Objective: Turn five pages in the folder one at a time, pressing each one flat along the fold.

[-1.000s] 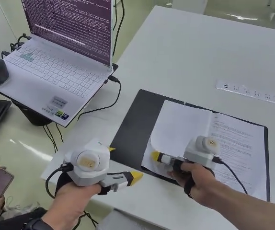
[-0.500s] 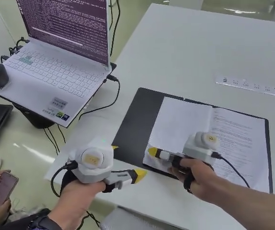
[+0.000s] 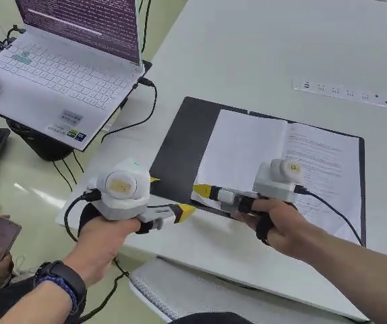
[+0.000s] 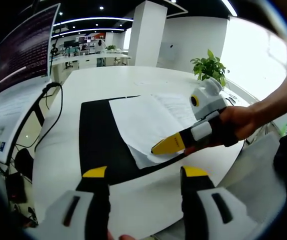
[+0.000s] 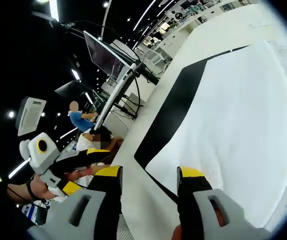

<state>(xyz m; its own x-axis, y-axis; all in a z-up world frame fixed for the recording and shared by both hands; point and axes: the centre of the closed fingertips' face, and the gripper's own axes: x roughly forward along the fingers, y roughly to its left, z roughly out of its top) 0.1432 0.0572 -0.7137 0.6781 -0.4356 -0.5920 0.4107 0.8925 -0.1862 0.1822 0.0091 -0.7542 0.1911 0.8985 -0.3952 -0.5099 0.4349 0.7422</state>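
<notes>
The folder (image 3: 180, 145) lies open on the white counter (image 3: 247, 54), close to its front edge and nearer the front-left corner, with its black cover bare on the left side. A blank-backed sheet (image 3: 241, 152) rests left of the fold, and the printed page (image 3: 321, 169) lies right of it. The right tool (image 3: 204, 192) sits low at the near-left corner of the blank-backed sheet, jaws apart and clamped on nothing; whether a jaw touches the paper I cannot tell. The left tool (image 4: 144, 172) hangs above the counter's front-left corner, just beside the folder's near-left corner, jaws wide apart and empty. The pages look like thin office paper: light, limp and likely slick against each other. A deep or hard pinch would probably gather two sheets or leave a crease, and a tug away from the fold could tear at the binding. The best hold, I judge, is the free outer edge of the printed page near its front corner, well away from the fold, nipping only the top sheet lightly and swinging it over in an arc. The folder itself seems light and may slide on the smooth counter, so pressing along the fold wants a gentle stroke while the other tool steadies the cover.
</notes>
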